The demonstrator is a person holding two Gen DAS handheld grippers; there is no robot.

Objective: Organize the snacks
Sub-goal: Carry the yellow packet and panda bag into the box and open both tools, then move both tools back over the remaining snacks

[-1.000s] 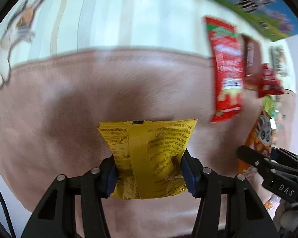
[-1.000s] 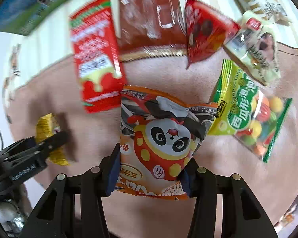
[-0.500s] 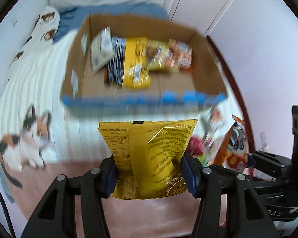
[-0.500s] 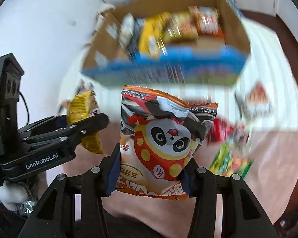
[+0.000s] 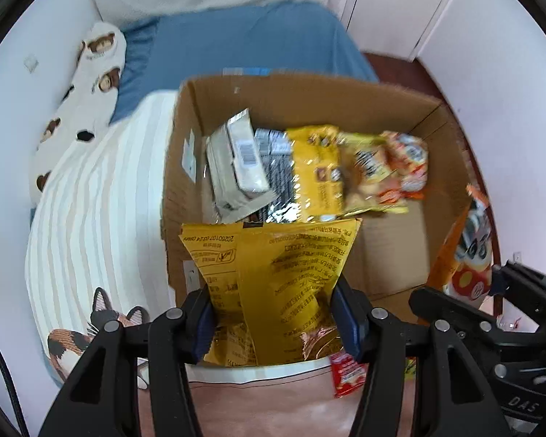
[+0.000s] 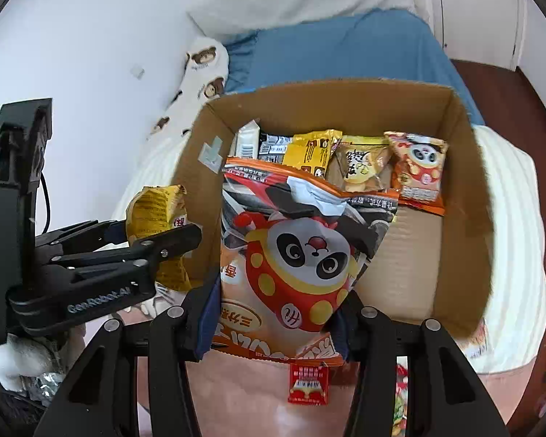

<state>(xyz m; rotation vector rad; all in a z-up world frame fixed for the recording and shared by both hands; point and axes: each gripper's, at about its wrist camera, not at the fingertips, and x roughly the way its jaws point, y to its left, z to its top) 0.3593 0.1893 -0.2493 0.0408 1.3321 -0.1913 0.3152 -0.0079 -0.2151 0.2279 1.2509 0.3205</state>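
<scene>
Left wrist view, far left: white wall, then a bear-print pillow (image 5: 91, 73) at upper left and a cream striped blanket (image 5: 102, 196) with a calico cat print (image 5: 87, 331) at lower left. Blue sheet (image 5: 244, 43) across the top centre. Centre: open cardboard box (image 5: 393, 255) on the bed, with a grey-white packet (image 5: 236, 160), a yellow packet (image 5: 316, 171) and an orange packet (image 5: 407, 167) lying along its far side; near floor of the box bare. Bottom centre: left gripper (image 5: 275, 313), blue pads clamped on both side edges of a yellow snack bag (image 5: 273, 284), held upright in front of the box's near wall. Below, a small red packet (image 5: 345, 371) on pink bedding (image 5: 273, 408). Lower right: right gripper (image 5: 469, 291) seen side-on, with the panda snack bag (image 5: 469, 251) sticking up from it.

Right wrist view, left edge: left gripper (image 6: 156, 240) seen side-on, pinching the yellow snack bag (image 6: 156, 215) just outside the box's left wall. Centre: right gripper (image 6: 276, 313), pads pressed against the two sides of the orange panda snack bag (image 6: 302, 255), held upright over the cardboard box (image 6: 458, 189) near its front left. Behind it, along the far wall, a row of packets ending in a small panda packet (image 6: 418, 171). Bottom centre: small red packet (image 6: 307, 382) on the pink bedding (image 6: 236, 393). Right: striped blanket (image 6: 517, 236), dark floor at the edge.
</scene>
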